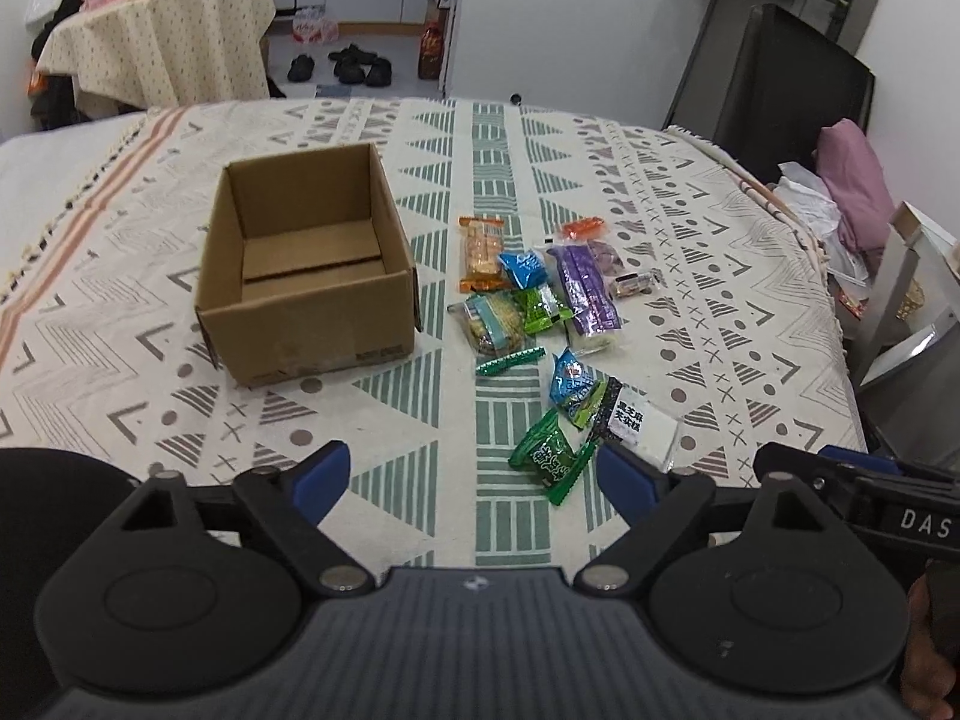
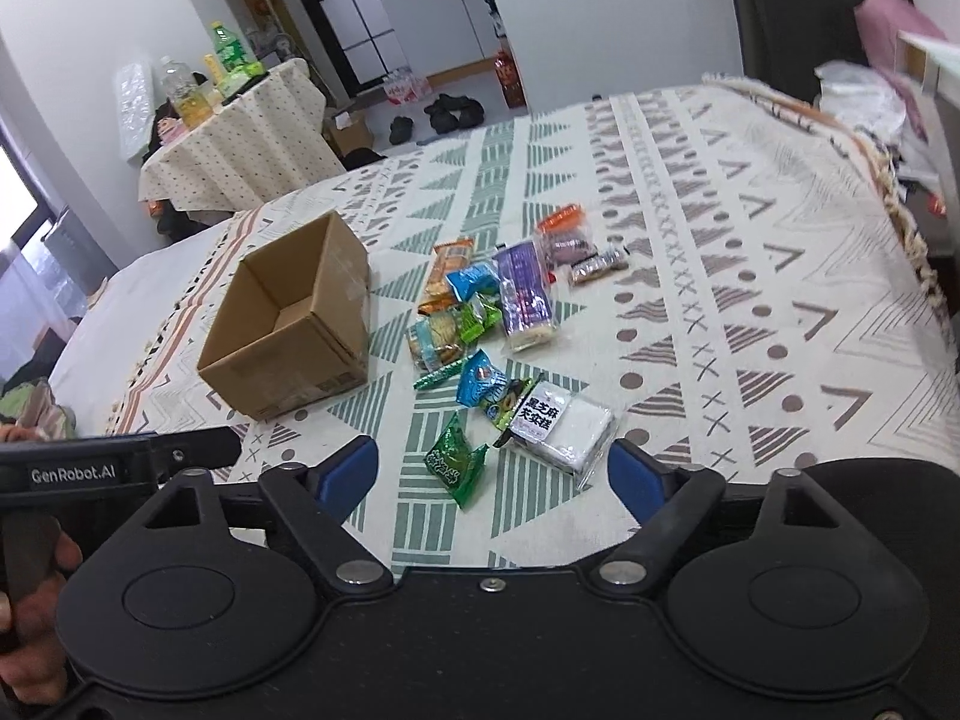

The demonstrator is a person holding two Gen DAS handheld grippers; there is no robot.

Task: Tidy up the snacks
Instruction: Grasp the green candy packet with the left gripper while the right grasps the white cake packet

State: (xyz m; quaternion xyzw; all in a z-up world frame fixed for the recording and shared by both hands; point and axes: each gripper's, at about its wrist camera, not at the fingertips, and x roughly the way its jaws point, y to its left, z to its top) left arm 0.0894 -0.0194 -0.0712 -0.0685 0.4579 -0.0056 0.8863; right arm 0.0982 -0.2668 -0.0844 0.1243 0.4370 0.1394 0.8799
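I hover both grippers, left (image 1: 474,474) and right (image 2: 492,471), jaws spread and empty, over the near green packet (image 1: 549,456), next to pinch it for the box (image 1: 306,264).

A patterned cloth (image 1: 690,276) with green, grey and orange geometric bands covers the flat surface. On it stands 1 open cardboard box (image 1: 309,276), flaps folded in, nothing visible inside. Just to its right the snacks lie loosely clustered: an orange cracker pack (image 1: 480,255), 2 blue packets (image 1: 523,269) and (image 1: 570,381), a clear biscuit pack (image 1: 489,324), a purple pack (image 1: 585,288), a small green packet (image 1: 540,309) and a thin green stick (image 1: 510,362). Nearest the cameras lie a green candy packet (image 2: 456,465) and a white cake pack with a black label (image 2: 561,429), close together.
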